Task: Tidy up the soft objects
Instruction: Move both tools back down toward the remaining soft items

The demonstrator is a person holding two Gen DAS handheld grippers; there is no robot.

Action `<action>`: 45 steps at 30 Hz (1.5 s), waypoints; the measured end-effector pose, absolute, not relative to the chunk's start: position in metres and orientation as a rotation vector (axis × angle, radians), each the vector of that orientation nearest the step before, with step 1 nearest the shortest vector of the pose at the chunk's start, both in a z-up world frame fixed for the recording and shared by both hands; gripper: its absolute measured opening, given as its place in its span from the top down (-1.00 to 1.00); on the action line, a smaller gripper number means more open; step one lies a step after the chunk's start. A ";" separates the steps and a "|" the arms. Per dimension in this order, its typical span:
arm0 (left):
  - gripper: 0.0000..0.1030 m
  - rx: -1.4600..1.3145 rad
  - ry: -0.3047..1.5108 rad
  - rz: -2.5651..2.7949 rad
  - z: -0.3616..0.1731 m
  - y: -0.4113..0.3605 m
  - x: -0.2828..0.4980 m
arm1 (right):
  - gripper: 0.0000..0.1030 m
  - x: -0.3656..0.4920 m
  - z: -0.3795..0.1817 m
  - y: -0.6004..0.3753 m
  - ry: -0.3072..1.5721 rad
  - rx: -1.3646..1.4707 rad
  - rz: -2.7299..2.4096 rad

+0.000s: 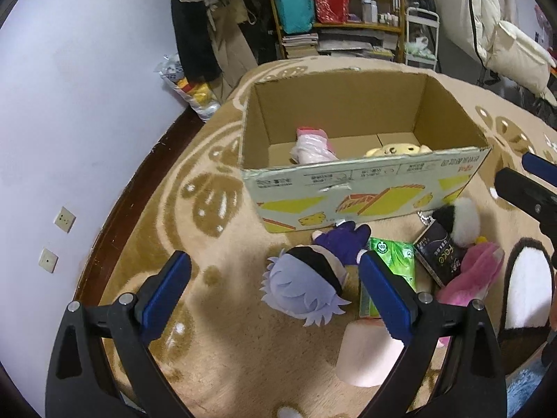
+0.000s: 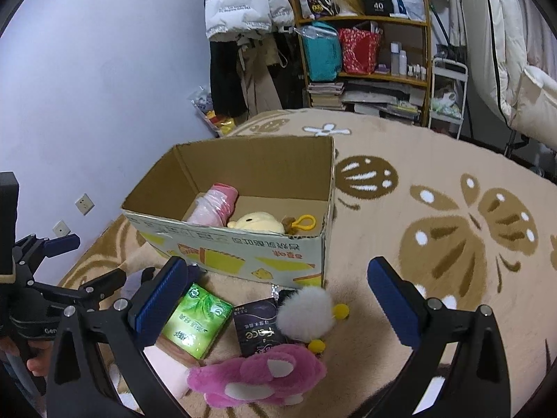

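Observation:
An open cardboard box (image 1: 365,188) (image 2: 243,244) stands on the rug, holding a pink wrapped bundle (image 1: 313,146) (image 2: 214,205) and a yellow plush (image 1: 397,149) (image 2: 256,224). In front of it lie a grey-haired doll in purple (image 1: 306,285), a green tissue pack (image 1: 393,261) (image 2: 196,320), a black packet (image 1: 437,254) (image 2: 259,327), a white fluffy ball (image 2: 306,313) and a pink plush (image 1: 477,271) (image 2: 257,376). My left gripper (image 1: 275,289) hangs open over the doll. My right gripper (image 2: 275,299) is open above the packet and fluffy ball.
A beige patterned rug (image 2: 452,209) covers the floor. A lilac wall (image 1: 69,104) with sockets runs along the left. Shelves (image 2: 365,52) with bags and books, hanging coats and a white cart stand behind. A black-and-white slipper (image 1: 525,289) lies at right.

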State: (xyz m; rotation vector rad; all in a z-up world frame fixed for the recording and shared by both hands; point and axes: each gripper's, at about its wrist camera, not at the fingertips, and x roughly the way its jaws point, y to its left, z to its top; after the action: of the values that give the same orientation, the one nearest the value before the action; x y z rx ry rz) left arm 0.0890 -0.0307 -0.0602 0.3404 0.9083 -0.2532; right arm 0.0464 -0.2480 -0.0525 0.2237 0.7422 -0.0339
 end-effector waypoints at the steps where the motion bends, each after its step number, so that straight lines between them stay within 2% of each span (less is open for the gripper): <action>1: -0.87 0.347 0.913 -0.257 -0.063 -0.033 0.090 | -1.00 0.048 -0.055 -0.248 0.749 0.227 -0.035; 45: -0.87 0.358 1.131 -0.306 -0.126 -0.052 0.122 | -1.00 0.085 -0.120 -0.262 0.954 0.313 -0.084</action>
State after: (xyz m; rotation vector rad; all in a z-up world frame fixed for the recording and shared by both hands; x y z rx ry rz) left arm 0.1216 -0.0516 -0.1260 0.3584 1.1314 -0.3059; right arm 0.0846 -0.2621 -0.1203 0.3129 0.9543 -0.0842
